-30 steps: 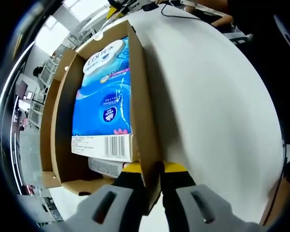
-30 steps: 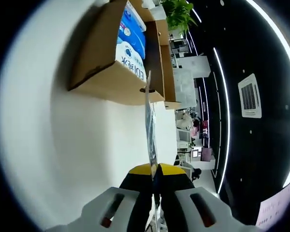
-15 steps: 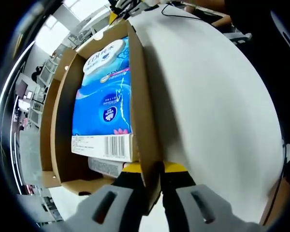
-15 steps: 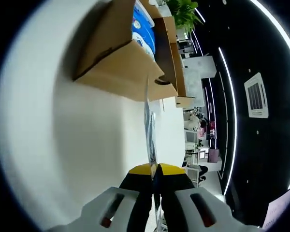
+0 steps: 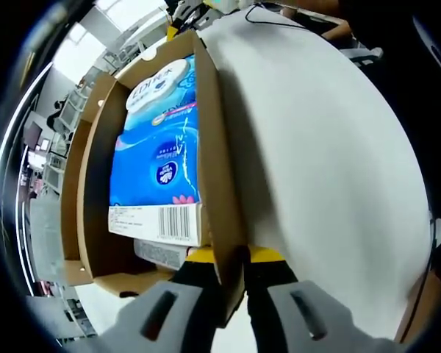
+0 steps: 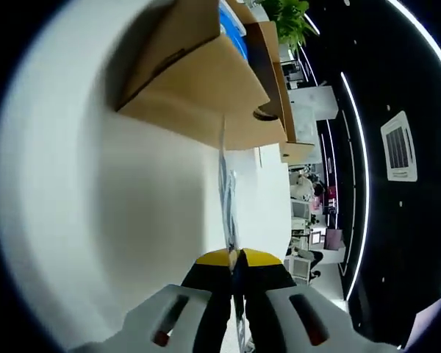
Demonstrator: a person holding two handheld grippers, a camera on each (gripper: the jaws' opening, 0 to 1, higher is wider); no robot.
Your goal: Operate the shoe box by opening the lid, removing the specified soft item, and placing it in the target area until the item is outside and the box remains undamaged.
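The open cardboard shoe box (image 5: 95, 147) lies on a white table (image 5: 331, 169). A blue wrapped tissue pack (image 5: 158, 147) with a barcode label lies inside it. My left gripper (image 5: 239, 254) is shut on the box's near side wall (image 5: 213, 147). In the right gripper view, my right gripper (image 6: 235, 259) is shut on a thin, pale, sheet-like soft item (image 6: 226, 191) seen edge-on. It is held over the table, just outside the box (image 6: 198, 95), and a strip of the blue pack (image 6: 234, 16) shows above the box's end wall.
White table surface (image 6: 95, 184) spreads to the left of the held item. A black cable (image 5: 275, 22) and a person's arm lie at the table's far end. A green plant (image 6: 287, 15) and office furniture stand beyond the box.
The right gripper view has closed in on the box's end wall, which looks larger and hides more of the blue pack. The thin item stays gripped. The left gripper has not moved.
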